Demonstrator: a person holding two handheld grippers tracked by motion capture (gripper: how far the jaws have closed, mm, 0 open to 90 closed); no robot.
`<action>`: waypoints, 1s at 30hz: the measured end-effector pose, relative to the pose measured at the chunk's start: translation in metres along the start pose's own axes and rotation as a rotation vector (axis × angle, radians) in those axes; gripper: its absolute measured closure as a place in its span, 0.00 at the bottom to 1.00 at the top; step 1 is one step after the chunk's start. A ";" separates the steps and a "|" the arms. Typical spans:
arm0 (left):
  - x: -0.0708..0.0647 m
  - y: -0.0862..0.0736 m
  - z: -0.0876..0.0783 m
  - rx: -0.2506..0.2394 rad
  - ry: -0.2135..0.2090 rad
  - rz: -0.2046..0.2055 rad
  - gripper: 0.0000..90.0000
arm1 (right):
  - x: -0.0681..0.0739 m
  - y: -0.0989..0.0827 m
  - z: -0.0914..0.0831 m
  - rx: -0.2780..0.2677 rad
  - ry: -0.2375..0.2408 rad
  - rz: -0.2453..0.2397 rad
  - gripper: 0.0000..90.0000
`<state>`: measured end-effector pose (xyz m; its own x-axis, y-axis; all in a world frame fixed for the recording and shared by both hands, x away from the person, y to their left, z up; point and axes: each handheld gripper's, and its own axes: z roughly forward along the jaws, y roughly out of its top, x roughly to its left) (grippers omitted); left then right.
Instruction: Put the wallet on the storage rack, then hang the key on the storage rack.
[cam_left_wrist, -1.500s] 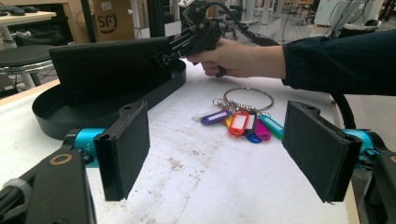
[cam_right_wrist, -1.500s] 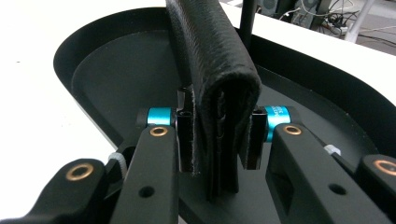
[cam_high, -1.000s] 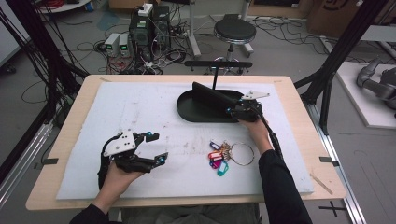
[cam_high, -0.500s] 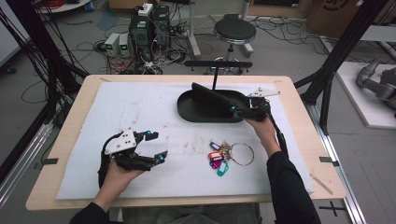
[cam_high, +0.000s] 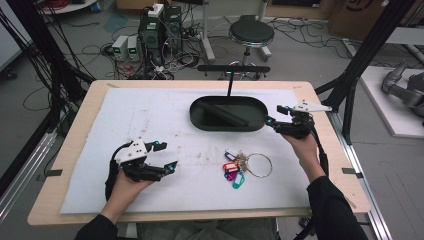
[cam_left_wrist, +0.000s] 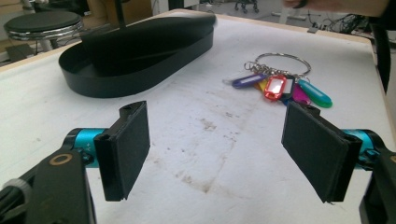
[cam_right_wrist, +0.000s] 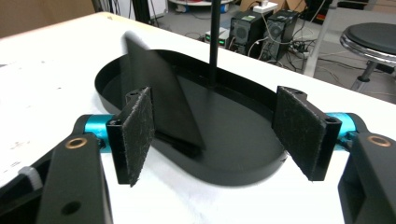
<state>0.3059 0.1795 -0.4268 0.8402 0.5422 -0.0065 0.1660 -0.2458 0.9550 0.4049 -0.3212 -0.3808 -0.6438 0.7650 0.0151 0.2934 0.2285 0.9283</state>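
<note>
- My left gripper (cam_high: 161, 156): black body, white three-cornered plate on top, cyan collars behind the jaws, black cable looping round the wrist.
- Left gripper view: flat black rubber pads (cam_left_wrist: 132, 148), cyan barrels, brass-ringed hole in the black arm at lower left.
- My right gripper (cam_high: 274, 116): same black build, pale plate on top, cyan bits at the jaw roots, black cable trailing along the forearm.
- Right gripper view: fuzzy, felt-like black pads (cam_right_wrist: 138, 131), cyan barrels, brass-ringed screw holes on both arms, white cable tie at far left.
- Dark sleeves (cam_high: 334, 207) on both arms.
</note>
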 end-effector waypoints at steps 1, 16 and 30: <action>0.001 -0.001 -0.001 0.001 0.003 0.001 0.26 | 0.000 -0.003 -0.006 -0.010 -0.005 0.004 0.34; 0.005 0.001 -0.005 0.008 0.041 0.013 0.26 | 0.004 -0.035 -0.046 -0.067 -0.042 0.057 0.33; 0.008 -0.003 -0.010 0.007 0.068 0.011 0.26 | 0.019 -0.041 -0.059 -0.075 -0.046 0.046 0.33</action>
<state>0.3069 0.1925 -0.4264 0.8050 0.5928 0.0245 0.1609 -0.2578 0.9527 0.3389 -0.3515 -0.3969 -0.5975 0.8008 0.0427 0.2670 0.1484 0.9522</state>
